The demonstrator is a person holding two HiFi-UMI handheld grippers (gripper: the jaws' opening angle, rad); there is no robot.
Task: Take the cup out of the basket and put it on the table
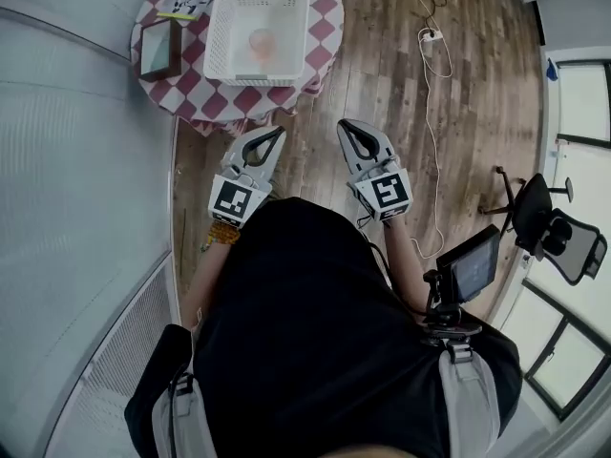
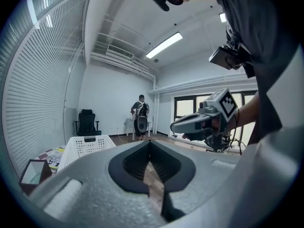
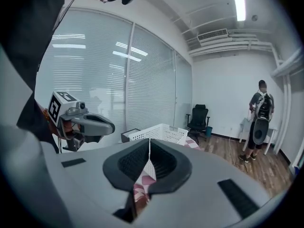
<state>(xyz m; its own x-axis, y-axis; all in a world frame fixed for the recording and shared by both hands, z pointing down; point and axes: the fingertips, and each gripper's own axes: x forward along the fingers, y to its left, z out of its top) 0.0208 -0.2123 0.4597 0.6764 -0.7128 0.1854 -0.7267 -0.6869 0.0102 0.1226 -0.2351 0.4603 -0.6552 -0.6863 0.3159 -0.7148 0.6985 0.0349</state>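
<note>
Close in front of the holder's dark shirt, the left gripper (image 1: 276,134) and the right gripper (image 1: 345,125) hang side by side over the wooden floor (image 1: 382,55), a little apart and both aimed towards the table (image 1: 326,12). In the left gripper view its fingers (image 2: 129,164) meet at their tips with nothing between them, only floor showing through the slot lower down. The right gripper's fingers (image 3: 167,164) are likewise pressed together and empty, with the checked cloth showing behind them. Both pairs stop short of the table's near edge. On the red-and-white cloth stands the white perforated basket (image 1: 221,29), and the cup (image 1: 261,42), pale and pinkish, lies on its bottom near the middle, well apart from either pair of fingers and touched by neither. Left of the basket sits a small dark box (image 1: 159,49), with papers (image 1: 186,1) just past it. Off to the right a white cable (image 1: 434,113) trails across the boards, and an office chair (image 1: 544,219) stands further right.
</note>
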